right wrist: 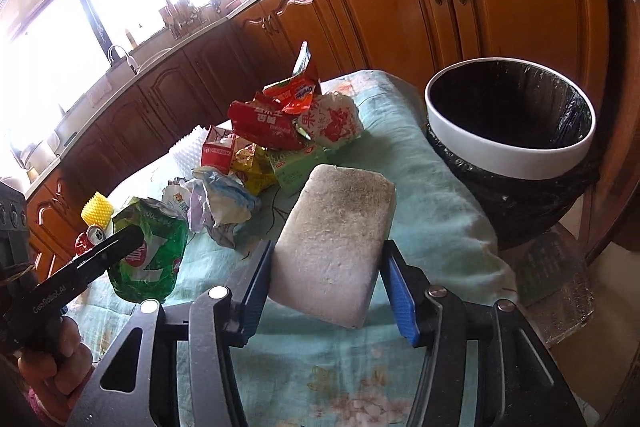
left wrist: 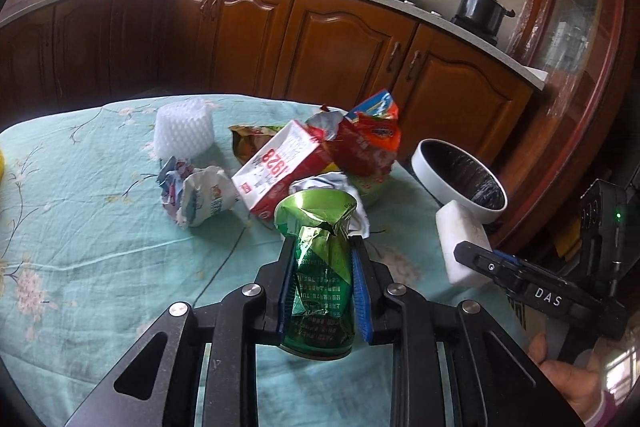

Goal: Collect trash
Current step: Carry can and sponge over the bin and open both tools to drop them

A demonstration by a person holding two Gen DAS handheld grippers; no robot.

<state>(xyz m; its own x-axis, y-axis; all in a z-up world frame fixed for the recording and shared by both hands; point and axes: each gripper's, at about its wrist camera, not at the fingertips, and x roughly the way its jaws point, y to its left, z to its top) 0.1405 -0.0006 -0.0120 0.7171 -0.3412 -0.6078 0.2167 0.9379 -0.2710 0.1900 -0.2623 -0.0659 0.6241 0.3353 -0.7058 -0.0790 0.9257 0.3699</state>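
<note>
My left gripper (left wrist: 320,247) is shut on a crushed green can (left wrist: 320,267), held above the teal tablecloth (left wrist: 100,247). The can also shows in the right wrist view (right wrist: 150,259). My right gripper (right wrist: 326,255) is shut on a white foam block (right wrist: 336,239), seen in the left wrist view (left wrist: 460,247) too. A white-rimmed trash bin with a black liner (right wrist: 508,155) stands off the table's right edge, beyond the block. A pile of wrappers and cartons (left wrist: 312,159) lies on the table ahead of the can.
A white foam net (left wrist: 184,131) and crumpled paper (left wrist: 200,195) lie left of the pile. A yellow foam net (right wrist: 96,213) and a red can (right wrist: 86,241) sit at the far left. Wooden cabinets (left wrist: 320,47) and a stove with pots run behind.
</note>
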